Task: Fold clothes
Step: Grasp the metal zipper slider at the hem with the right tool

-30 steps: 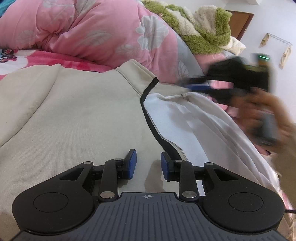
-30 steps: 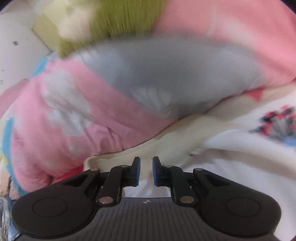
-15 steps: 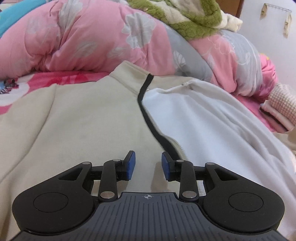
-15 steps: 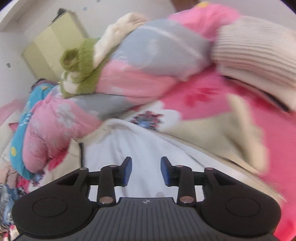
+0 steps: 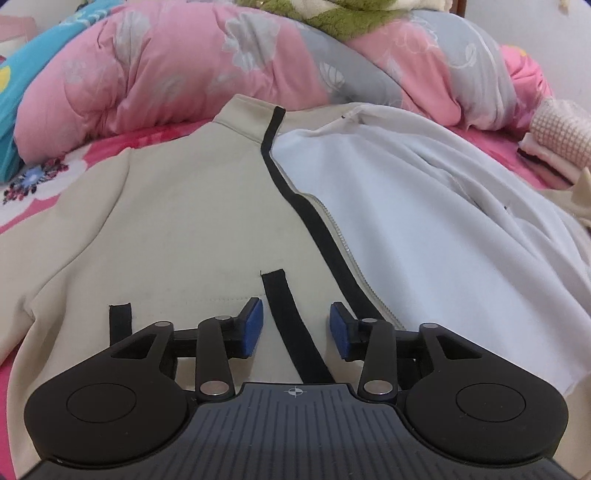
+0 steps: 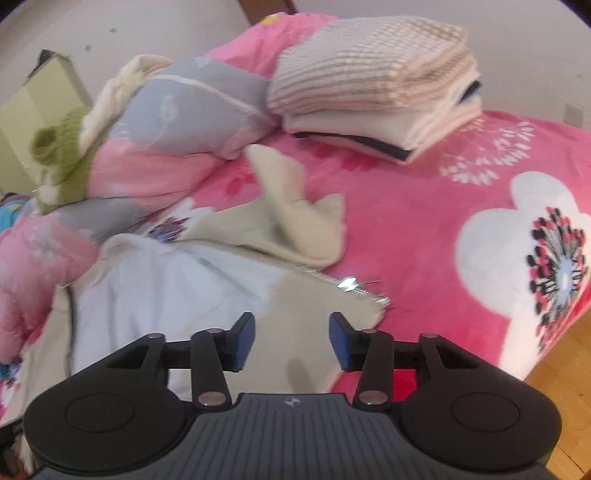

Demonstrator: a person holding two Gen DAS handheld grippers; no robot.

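We see a cream jacket (image 5: 177, 206) lying spread out on a bed (image 6: 424, 206) with a pink flower cover. The jacket is open at the front. One side is flipped over, so its white lining (image 5: 424, 206) faces up. A black zip strip (image 5: 314, 225) runs down the middle, from the collar toward us. Two short black strips sit low on the cream side, one of them right between the gripper tips.

Our left gripper (image 5: 296, 325) hangs over the lower part of the jacket, by the zip. Its jaws have just been opening. They now stand partly apart. The blue pads (image 5: 253, 325) hold nothing; the cloth lies under them, not pinched.

Our right gripper (image 6: 291, 341) is over the jacket's open edge near the side of the bed. Its jaws have just been opening too, and they stand a bit wider. Nothing is held in them. The cream sleeve (image 6: 295, 206) lies crumpled on the cover past the gripper.

Behind the jacket is a puffy pink and grey quilt (image 5: 184, 74). A green and cream fuzzy blanket (image 5: 332, 18) sits on top of it. A stack (image 6: 376, 92) of folded clothes rests on the bed beside the quilt. A bit of wood floor (image 6: 561, 398) shows at the corner.
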